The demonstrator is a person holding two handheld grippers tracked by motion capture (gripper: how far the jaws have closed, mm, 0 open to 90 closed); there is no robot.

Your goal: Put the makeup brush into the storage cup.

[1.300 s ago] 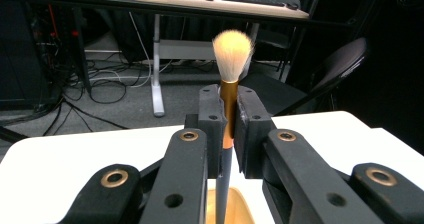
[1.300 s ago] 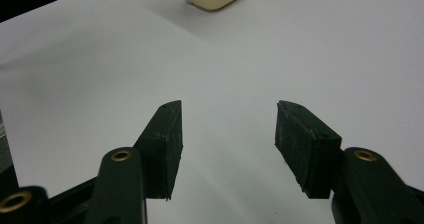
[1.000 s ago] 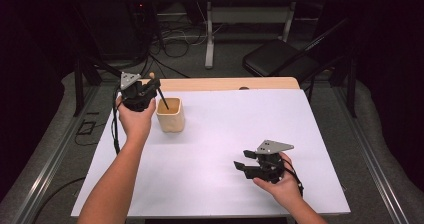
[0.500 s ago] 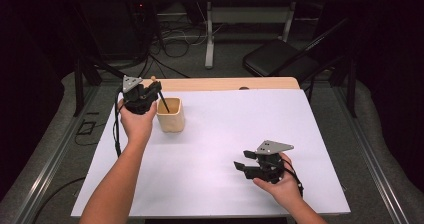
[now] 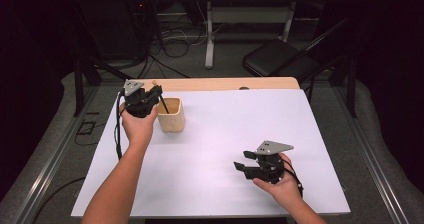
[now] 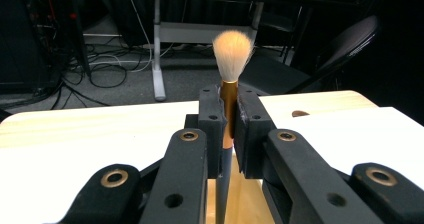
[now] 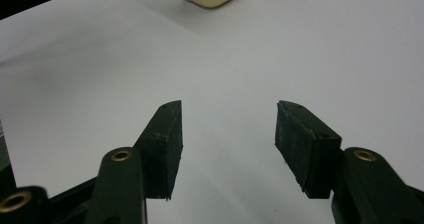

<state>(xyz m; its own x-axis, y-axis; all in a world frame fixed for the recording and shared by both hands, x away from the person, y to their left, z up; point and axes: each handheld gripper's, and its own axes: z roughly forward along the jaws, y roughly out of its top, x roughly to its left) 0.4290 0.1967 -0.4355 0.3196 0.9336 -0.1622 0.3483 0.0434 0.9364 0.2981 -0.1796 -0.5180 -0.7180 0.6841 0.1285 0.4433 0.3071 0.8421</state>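
Your left gripper point(image 5: 150, 98) sits at the far left of the bench point(image 5: 225, 134), just beside the beige cup point(image 5: 170, 115). Its jaws are clamped on a makeup brush point(image 6: 230, 84): in the left gripper view they pinch the gold ferrule, the pale bristle tuft stands upright above them, and the dark handle runs down below. In the high view that handle slants down into the cup's open top; you cannot tell from these views whether its end touches the bottom. The cup stands upright on the white bench surface, at the far left, near the wooden strip along the far edge.

Your right gripper point(image 5: 244, 160) is at the near right of the bench, well apart from the cup, held low over the white surface. Its jaws are spread wide and hold nothing; the right gripper view shows bare surface between them and the cup's base at the top of the frame. A black chair point(image 5: 277, 59) stands on the floor beyond the bench.
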